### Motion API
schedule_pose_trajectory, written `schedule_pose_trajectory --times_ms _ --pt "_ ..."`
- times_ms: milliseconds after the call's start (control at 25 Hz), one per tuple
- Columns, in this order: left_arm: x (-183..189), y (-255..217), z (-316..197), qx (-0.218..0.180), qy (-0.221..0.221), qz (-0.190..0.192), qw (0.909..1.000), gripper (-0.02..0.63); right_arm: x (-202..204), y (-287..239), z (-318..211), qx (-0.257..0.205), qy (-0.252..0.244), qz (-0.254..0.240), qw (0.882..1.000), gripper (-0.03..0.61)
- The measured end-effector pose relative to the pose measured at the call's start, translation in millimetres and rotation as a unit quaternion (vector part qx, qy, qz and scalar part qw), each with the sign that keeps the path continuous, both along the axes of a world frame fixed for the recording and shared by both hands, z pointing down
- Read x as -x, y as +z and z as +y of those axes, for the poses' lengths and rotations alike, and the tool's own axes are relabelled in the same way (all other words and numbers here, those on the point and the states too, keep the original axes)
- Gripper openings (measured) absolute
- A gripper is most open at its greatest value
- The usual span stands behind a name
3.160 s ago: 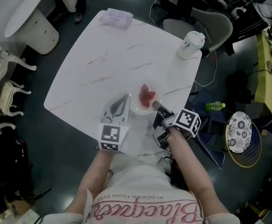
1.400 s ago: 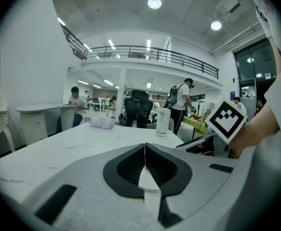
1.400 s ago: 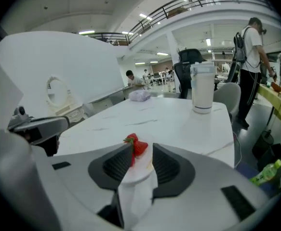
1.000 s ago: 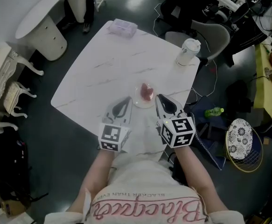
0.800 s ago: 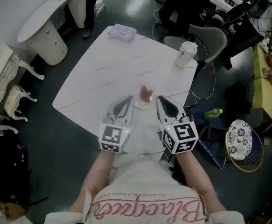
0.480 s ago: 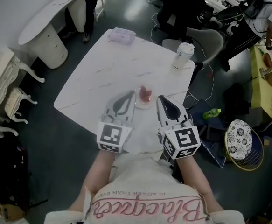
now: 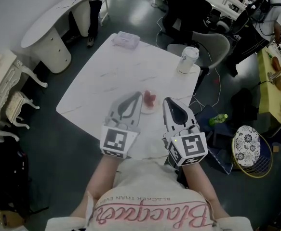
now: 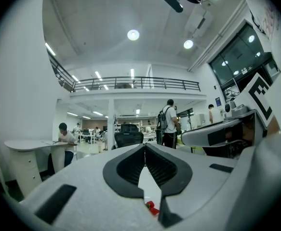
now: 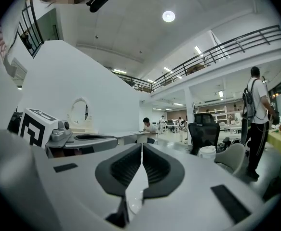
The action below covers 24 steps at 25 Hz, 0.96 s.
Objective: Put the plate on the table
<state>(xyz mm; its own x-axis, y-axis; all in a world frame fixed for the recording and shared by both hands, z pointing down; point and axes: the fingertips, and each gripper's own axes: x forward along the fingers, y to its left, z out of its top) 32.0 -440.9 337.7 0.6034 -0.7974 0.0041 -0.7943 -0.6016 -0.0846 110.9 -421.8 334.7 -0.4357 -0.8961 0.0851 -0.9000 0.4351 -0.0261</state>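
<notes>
Plate [image 7: 150, 108] is my reference: it sits flat on the white marble table [image 7: 126, 66], close to the table edge nearest me, with red pieces [image 7: 150, 99] on it. Far left of the plate, off the table, a curved white desk [image 7: 53, 18]. Up and left of the plate, at the table's far corner, a pale tissue pack [image 7: 126, 39]. Just left of the plate is my left gripper [image 7: 137, 95], nose pointing away from me and overlapping the plate's left rim in the head view, can't tell if it touches. Its own view shows my fingers clenched, tips meeting, nothing clamped, only a sliver of plate and red showing below through the gap behind the tips. Just right of the plate is my right gripper [image 7: 167, 100], clear of the rim, fingers also pressed together at the tips, empty. Up and right of the plate, at the table's right corner, a white lidded cup [image 7: 187, 59] stands upright. Past the cup, a grey chair [image 7: 217, 37]. Right of the plate, down on the floor, a green bottle [image 7: 218, 118] lying on its side
</notes>
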Motion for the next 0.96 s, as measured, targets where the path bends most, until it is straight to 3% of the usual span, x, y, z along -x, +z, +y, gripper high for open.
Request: schedule_pose_trajectory --times_ms 960 --pt "-14.8 -1.5 6.0 -0.006 0.012 -0.011 0.9998 0.005 -12.1 11.4 3.4 0.015 0.014 -0.005 1.0 0.009"
